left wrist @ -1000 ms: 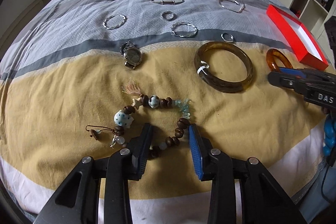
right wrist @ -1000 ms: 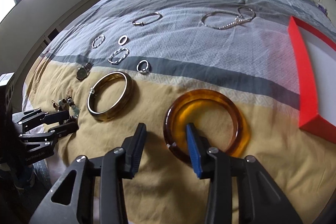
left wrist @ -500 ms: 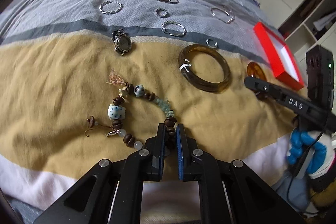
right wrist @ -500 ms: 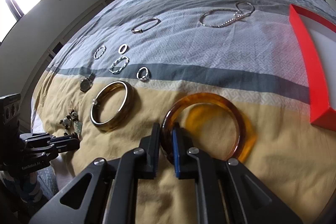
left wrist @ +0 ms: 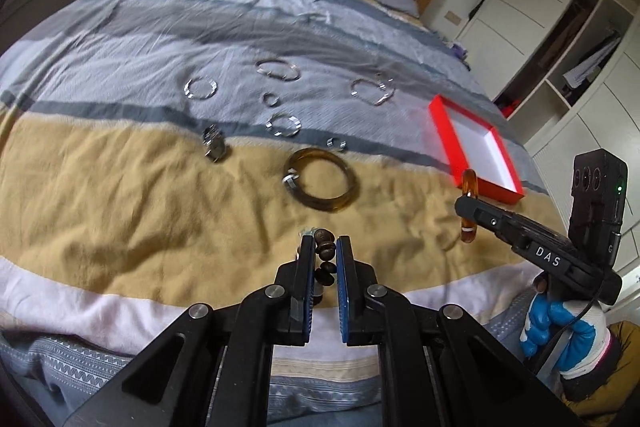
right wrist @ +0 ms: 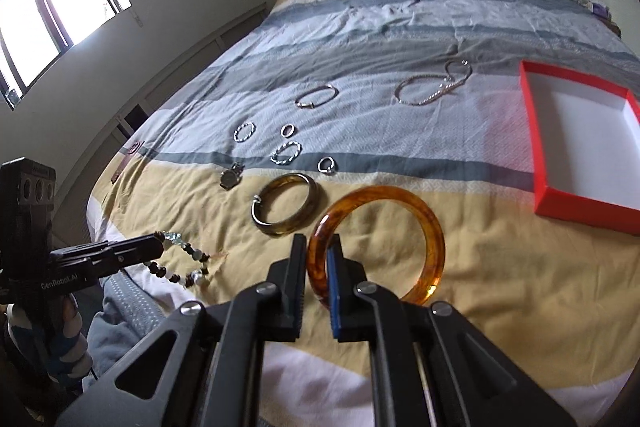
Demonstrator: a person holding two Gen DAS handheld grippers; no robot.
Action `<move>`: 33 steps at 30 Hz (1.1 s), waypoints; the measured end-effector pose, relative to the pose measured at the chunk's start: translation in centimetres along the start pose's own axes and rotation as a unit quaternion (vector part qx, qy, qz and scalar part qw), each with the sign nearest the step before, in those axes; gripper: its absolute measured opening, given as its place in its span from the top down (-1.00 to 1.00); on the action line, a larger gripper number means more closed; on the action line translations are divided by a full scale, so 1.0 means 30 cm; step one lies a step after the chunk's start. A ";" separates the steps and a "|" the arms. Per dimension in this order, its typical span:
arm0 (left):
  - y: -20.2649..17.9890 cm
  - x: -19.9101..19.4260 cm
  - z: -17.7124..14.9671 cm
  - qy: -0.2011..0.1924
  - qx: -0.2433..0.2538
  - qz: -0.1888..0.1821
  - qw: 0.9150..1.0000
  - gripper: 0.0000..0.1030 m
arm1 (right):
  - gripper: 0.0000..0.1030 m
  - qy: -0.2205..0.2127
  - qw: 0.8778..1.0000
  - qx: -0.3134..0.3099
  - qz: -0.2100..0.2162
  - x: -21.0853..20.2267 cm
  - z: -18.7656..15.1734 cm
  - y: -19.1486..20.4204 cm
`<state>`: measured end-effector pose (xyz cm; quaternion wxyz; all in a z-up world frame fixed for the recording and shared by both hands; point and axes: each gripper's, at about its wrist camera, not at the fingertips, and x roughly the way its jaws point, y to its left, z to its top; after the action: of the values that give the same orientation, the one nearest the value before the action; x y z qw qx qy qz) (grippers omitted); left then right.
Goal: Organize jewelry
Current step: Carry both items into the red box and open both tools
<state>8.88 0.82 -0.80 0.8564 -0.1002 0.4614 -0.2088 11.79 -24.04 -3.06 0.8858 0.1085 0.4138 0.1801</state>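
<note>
- The left gripper (left wrist: 325, 259) is squeezed tight on the bead bracelet (left wrist: 325, 253). In the right wrist view the beads (right wrist: 182, 259) hang in a loop from its tip, up off the bed cover (left wrist: 120, 187).
- The right gripper (right wrist: 316, 267) is squeezed tight on the orange bangle (right wrist: 434, 239). The pads pinch one side of the ring, and the rest sticks out in the air.
- The red box (right wrist: 538, 147) is the place to aim for, I think. It sits open on the bed cover with nothing in it.
- The orange bangle is near the red box, so it looks like the one to go in first.
- The bead bracelet is well apart from the red box, on the far side of the brown bangle (right wrist: 286, 205).
- Carry both slowly. The beads swing, and a swing could make them catch on things.
- Keep the hanging beads high when they pass over the brown bangle.
- Bring each piece down low inside the red box walls before letting go, so it does not bounce out.
- Put them in different corners so the beads do not tangle with the ring.
- The watch (right wrist: 231, 177) and the silver rings (right wrist: 286, 151) lie on the far side of the brown bangle from the grippers. They wait on the cover for later.
</note>
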 end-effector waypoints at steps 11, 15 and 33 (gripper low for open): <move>-0.326 0.044 0.111 -0.002 0.080 -0.059 0.995 0.81 | 0.83 -0.034 0.998 0.008 -0.052 -0.225 0.006 -0.162; -0.471 0.113 0.189 0.002 0.104 -0.079 0.992 0.81 | 0.83 -0.037 0.996 0.012 -0.081 -0.282 0.036 -0.287; -0.899 0.734 0.489 0.053 0.124 -0.088 0.987 0.81 | 0.83 0.021 0.991 0.015 -0.133 -0.160 0.186 -0.811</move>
<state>24.65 -33.48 0.69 0.8150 -0.0225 0.4660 -0.3438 18.81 -48.42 -4.49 0.8911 0.0622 0.4459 0.0566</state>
